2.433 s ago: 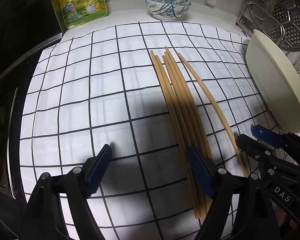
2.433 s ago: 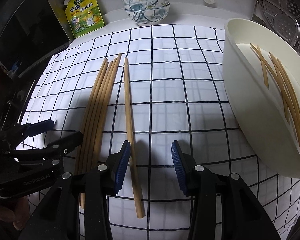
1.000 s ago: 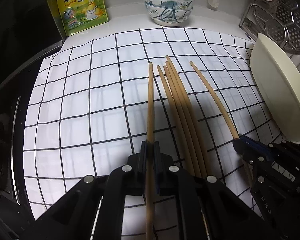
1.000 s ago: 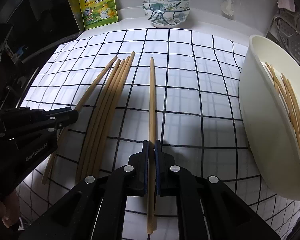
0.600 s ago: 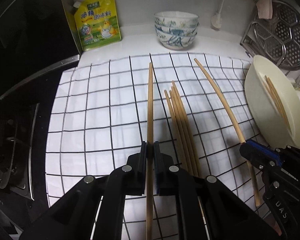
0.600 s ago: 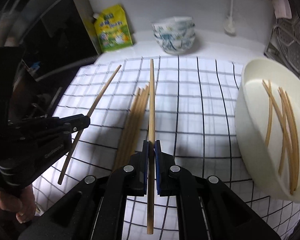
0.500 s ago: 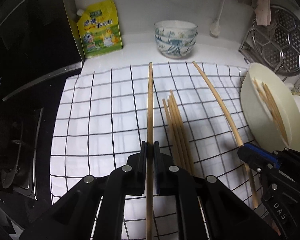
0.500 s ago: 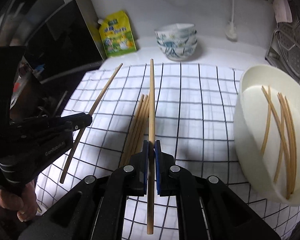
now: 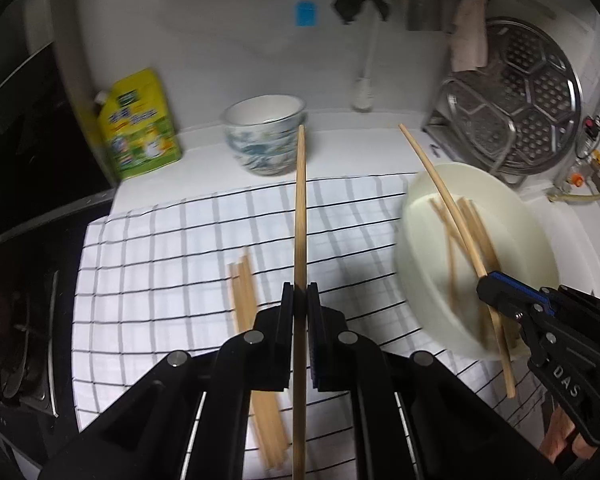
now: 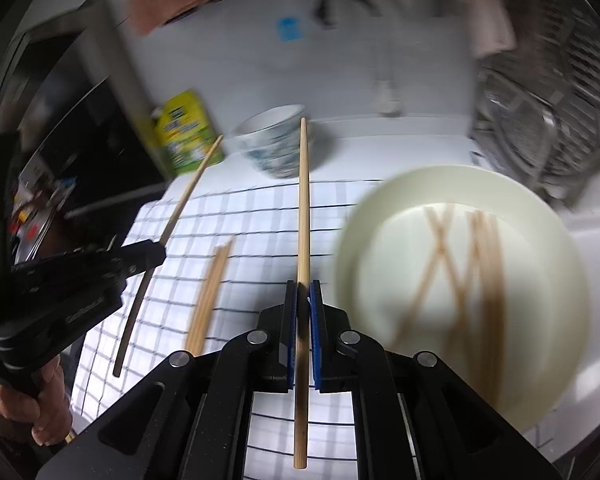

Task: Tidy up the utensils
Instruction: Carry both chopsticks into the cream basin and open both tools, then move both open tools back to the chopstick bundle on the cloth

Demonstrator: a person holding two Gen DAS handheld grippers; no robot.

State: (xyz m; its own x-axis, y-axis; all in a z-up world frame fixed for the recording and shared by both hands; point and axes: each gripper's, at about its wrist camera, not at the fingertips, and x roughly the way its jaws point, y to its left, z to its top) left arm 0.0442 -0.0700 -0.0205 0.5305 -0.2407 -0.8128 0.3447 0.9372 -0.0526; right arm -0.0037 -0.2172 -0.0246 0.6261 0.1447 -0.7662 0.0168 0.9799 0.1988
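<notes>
My left gripper (image 9: 299, 300) is shut on a wooden chopstick (image 9: 300, 216) that points away over the checked cloth (image 9: 160, 264). My right gripper (image 10: 303, 296) is shut on another chopstick (image 10: 303, 208), held in the air just left of the cream bowl (image 10: 364, 216). In the left wrist view the right gripper (image 9: 485, 282) and its chopstick (image 9: 440, 184) hang over the cream bowl (image 9: 540, 240), which holds several chopsticks (image 9: 470, 220). A bundle of chopsticks (image 9: 242, 288) lies on the cloth. In the right wrist view the left gripper (image 10: 156, 252) appears at the left, held by a hand (image 10: 24, 404).
Stacked patterned bowls (image 9: 266, 136) and a yellow-green pouch (image 9: 140, 136) stand at the back by the wall. A metal steamer rack (image 9: 520, 100) leans at the back right. A dark stove (image 9: 16, 320) borders the cloth on the left.
Both grippers have risen with their chopsticks and swung right, toward the cream bowl. The cloth and the bundle on it look smaller and farther below.
</notes>
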